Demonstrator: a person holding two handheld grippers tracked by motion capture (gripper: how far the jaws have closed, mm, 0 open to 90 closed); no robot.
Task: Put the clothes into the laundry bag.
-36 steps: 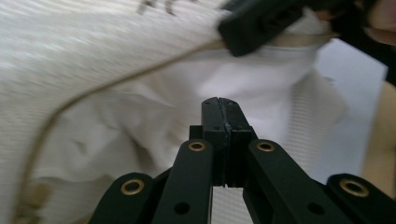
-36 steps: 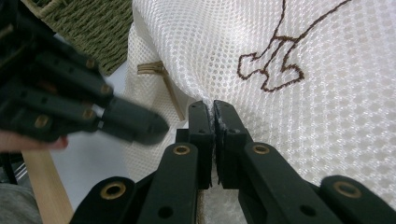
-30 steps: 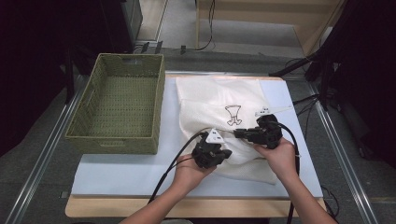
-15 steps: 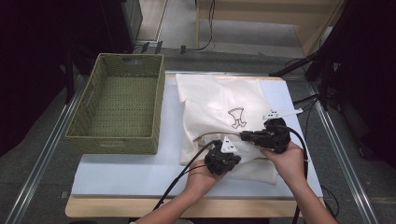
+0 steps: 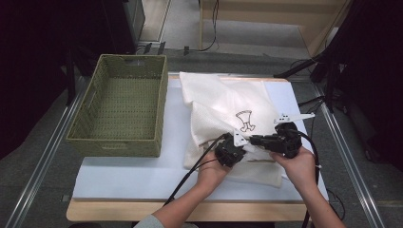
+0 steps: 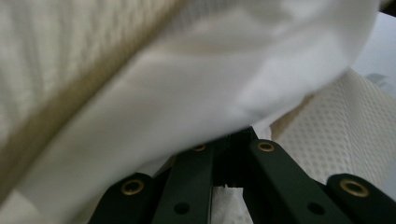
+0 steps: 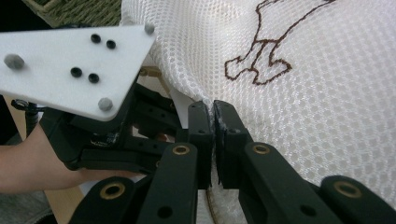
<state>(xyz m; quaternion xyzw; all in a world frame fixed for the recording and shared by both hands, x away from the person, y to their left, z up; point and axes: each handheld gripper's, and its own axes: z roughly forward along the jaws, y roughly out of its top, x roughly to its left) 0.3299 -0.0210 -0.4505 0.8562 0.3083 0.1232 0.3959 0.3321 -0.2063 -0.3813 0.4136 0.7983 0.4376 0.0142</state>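
Note:
A white mesh cloth (image 5: 223,102) with a brown stitched figure (image 5: 245,121) lies folded on the pale table mat (image 5: 142,175). My left gripper (image 5: 236,145) and right gripper (image 5: 254,140) meet at the cloth's near right part, almost touching. In the left gripper view the jaws (image 6: 232,136) are shut, with cloth (image 6: 187,84) draped over them and pinched at the tips. The right gripper (image 7: 214,109) is shut on an edge of the mesh cloth (image 7: 327,107), just below the figure (image 7: 261,60). The left gripper's white plate (image 7: 70,60) sits right beside it.
A green wicker basket (image 5: 121,111), with nothing in it, stands on the mat's left side. Black cables (image 5: 190,175) trail from both grippers toward the table's near edge. Metal rails (image 5: 45,156) run along both sides of the table.
My left hand has moved right and closer to the right gripper, taking cloth with it. The cloth's near left part is now bunched toward the right. The right hand shifted only slightly.

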